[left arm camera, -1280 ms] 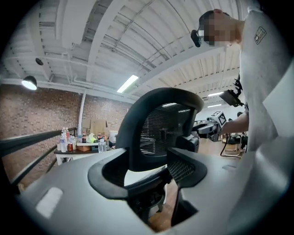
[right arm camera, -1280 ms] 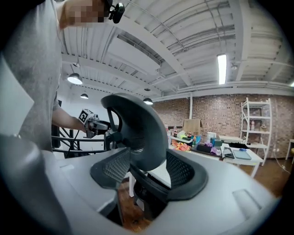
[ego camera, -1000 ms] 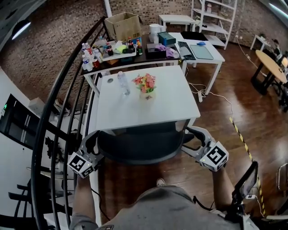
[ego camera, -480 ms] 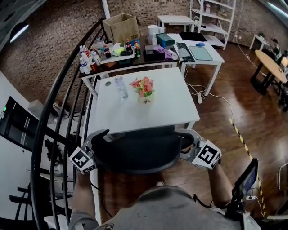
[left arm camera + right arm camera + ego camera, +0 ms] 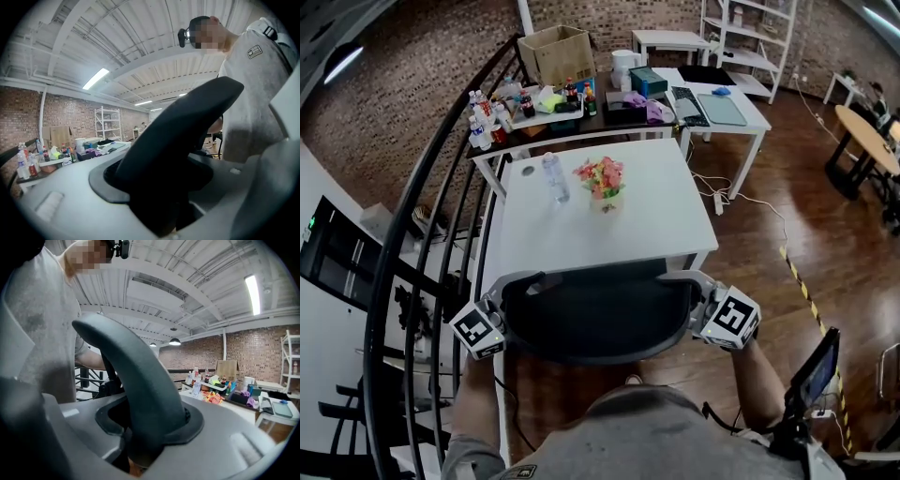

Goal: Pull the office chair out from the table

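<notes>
In the head view, the office chair (image 5: 600, 314) is tucked against the near edge of the white surface (image 5: 675, 225). Its curved backrest runs left to right, with the back facing the person. A flower pot (image 5: 602, 180) and a water bottle (image 5: 555, 176) stand toward the far side of the surface. A black railing (image 5: 422, 234) curves close along its left, and a cluttered table (image 5: 581, 108) stands just beyond it. The left tool (image 5: 508, 292) is at the backrest's left end and the right tool (image 5: 698, 295) at its right end.

In the left gripper view, the jaws have just been closing and now pinch the backrest's dark edge (image 5: 187, 126), which rises up and to the right.

In the right gripper view, the jaws have also just been closing and clamp snugly on the grey-lit edge, which arches up and to the left.
</notes>
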The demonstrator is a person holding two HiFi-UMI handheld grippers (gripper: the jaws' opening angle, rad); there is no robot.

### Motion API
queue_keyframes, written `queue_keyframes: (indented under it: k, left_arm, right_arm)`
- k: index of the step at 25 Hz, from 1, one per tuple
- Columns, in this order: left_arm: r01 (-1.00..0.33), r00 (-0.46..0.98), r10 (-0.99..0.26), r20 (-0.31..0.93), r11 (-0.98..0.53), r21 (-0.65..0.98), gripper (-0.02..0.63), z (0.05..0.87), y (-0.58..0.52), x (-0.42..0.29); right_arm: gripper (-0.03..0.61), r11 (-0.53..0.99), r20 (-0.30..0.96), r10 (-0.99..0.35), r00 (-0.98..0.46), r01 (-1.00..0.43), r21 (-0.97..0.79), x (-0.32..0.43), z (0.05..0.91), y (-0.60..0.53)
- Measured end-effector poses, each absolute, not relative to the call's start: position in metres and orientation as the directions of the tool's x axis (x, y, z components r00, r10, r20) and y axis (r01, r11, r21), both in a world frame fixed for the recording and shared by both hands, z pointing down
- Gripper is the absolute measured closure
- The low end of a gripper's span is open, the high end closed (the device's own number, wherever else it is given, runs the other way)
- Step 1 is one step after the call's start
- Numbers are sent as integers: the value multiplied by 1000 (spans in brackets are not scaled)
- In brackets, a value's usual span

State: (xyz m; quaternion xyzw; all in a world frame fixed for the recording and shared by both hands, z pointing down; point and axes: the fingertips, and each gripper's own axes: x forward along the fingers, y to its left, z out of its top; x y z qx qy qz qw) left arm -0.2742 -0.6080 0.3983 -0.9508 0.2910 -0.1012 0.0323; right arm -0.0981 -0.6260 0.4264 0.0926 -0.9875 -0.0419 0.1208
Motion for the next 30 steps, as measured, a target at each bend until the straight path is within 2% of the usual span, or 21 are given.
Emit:
queue_keyframes:
  k: [5, 30]
  left_arm:
    - [-519, 830, -530, 173, -848, -108, 357, 401, -595, -265]
    - [-541, 819, -553, 156, -833, -115, 365, 398, -479, -249]
  right_arm:
    - [403, 979, 251, -201, -947, -185, 88, -91, 431, -620]
    - [403, 983, 274, -181, -944, -172, 57, -75, 430, -508]
